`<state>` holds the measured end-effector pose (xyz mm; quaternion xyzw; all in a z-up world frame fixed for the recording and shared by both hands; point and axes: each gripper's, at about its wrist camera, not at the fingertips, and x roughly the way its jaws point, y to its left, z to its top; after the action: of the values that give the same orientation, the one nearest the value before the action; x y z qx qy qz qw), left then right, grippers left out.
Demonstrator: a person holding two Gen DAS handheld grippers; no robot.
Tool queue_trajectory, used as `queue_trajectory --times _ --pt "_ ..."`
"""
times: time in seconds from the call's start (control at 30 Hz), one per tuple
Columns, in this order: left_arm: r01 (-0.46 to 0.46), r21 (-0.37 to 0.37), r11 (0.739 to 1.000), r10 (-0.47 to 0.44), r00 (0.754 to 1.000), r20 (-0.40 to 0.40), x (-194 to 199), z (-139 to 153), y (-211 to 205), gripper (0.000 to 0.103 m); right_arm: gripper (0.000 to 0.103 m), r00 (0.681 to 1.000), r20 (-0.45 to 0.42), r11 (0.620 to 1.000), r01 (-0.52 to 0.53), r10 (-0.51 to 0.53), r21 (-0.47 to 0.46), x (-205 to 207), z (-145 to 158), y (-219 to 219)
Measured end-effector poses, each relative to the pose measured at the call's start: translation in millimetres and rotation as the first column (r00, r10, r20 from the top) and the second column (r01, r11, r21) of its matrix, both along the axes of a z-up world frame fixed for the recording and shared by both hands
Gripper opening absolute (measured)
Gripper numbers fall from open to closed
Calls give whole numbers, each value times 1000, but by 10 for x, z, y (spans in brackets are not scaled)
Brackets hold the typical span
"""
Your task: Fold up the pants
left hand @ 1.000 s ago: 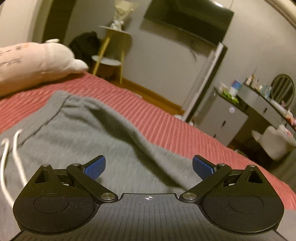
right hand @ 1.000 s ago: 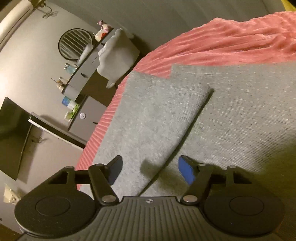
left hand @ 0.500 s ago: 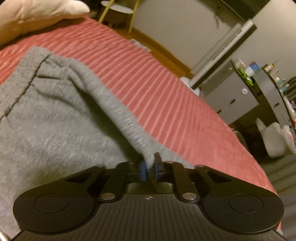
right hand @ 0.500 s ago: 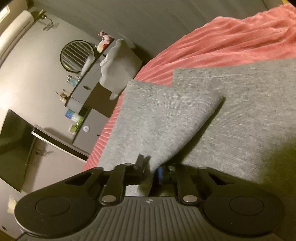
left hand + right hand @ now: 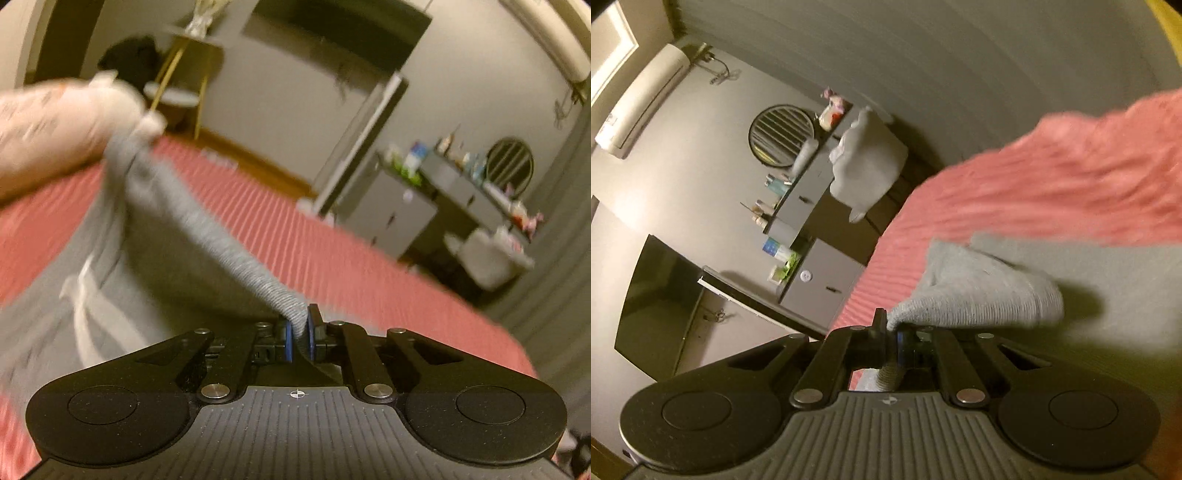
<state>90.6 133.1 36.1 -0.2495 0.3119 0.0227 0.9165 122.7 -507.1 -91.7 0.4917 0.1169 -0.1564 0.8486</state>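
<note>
Grey sweatpants (image 5: 155,273) lie on a red ribbed bedspread (image 5: 332,258). My left gripper (image 5: 298,332) is shut on the pants' side edge near the waistband and holds it lifted; a taut ridge of cloth runs up to the waistband corner. A white drawstring (image 5: 83,291) hangs on the front. In the right wrist view, my right gripper (image 5: 891,334) is shut on the edge of a grey pant leg (image 5: 979,295) and holds it raised above the other leg (image 5: 1126,288) lying flat on the bedspread (image 5: 1071,184).
A pale plush pillow (image 5: 55,133) lies at the bed's far left. Beyond the bed's edge stand a grey dresser (image 5: 391,210) with bottles, a round mirror (image 5: 509,166), a wall television (image 5: 332,29) and a yellow-legged side table (image 5: 181,81).
Both grippers went from open to shut on the pants' edge. Both have since lifted the cloth off the bed; the views are blurred by motion.
</note>
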Motion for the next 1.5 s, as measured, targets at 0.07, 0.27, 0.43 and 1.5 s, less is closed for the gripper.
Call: queue_trajectory --times 0.07,0.27,0.43,1.5 --pt "20 13 1000 -18 994 -103 -193 -323 -54 12 5 999 -49 999 8 -9 -31 -169 -54 -43" --pt "-104 -166 981 63 971 -232 -329 -770 279 40 11 956 -290 999 53 -47 12 -195 -466 -107" --pt "-230 -31 973 225 966 -129 -225 -610 500 81 48 964 -266 998 10 8 67 -72 -573 -56" --pt "-369 377 850 380 924 49 -529 -346 355 93 22 881 -418 906 27 -221 -422 -303 88 166"
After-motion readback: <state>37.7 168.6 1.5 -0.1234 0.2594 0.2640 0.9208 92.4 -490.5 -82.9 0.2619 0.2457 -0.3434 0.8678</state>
